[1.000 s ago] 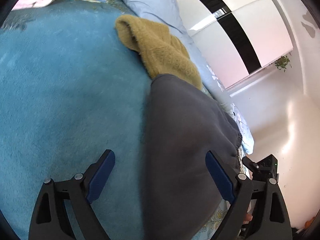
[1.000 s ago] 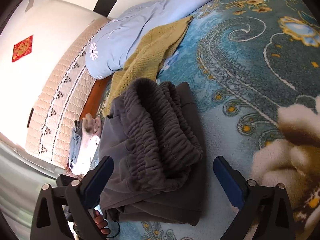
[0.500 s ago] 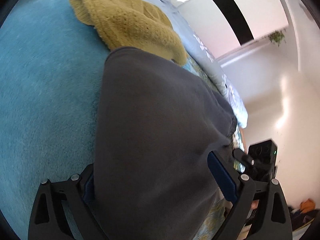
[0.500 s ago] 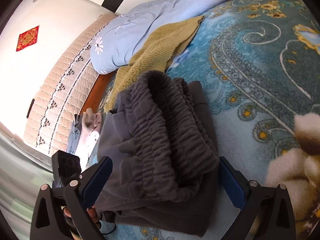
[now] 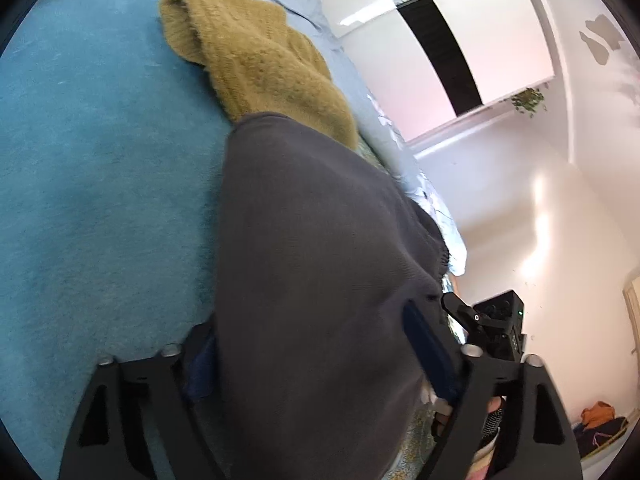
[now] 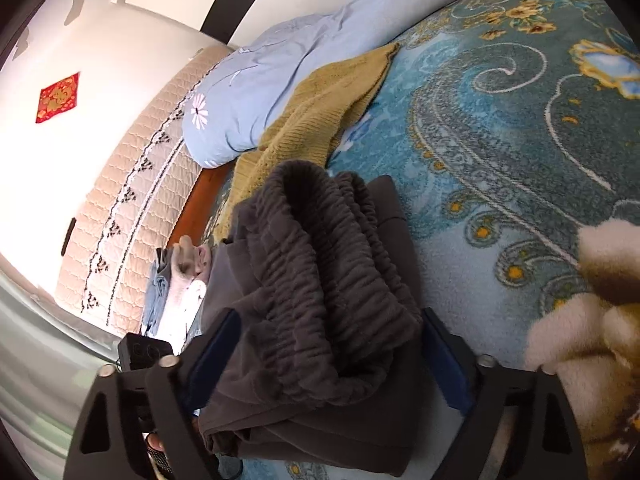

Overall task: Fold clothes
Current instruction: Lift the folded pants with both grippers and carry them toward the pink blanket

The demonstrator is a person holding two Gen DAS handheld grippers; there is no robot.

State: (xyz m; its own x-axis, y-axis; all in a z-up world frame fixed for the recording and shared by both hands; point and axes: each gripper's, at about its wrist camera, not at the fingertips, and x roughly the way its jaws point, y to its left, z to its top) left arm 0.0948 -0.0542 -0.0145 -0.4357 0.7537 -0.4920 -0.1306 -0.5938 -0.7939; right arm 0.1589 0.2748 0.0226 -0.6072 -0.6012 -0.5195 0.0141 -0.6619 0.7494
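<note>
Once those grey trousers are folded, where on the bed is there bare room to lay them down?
The plain blue blanket beside the grey trousers is free in the left wrist view. So is the patterned stretch past the mustard sweater in the right wrist view. It is crowded along the headboard side: sweater, pale blue quilt, and a small clothes pile.

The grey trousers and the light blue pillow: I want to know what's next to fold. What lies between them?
A mustard knit sweater, seen in the right wrist view, lies between the grey trousers and the light blue pillow.
</note>
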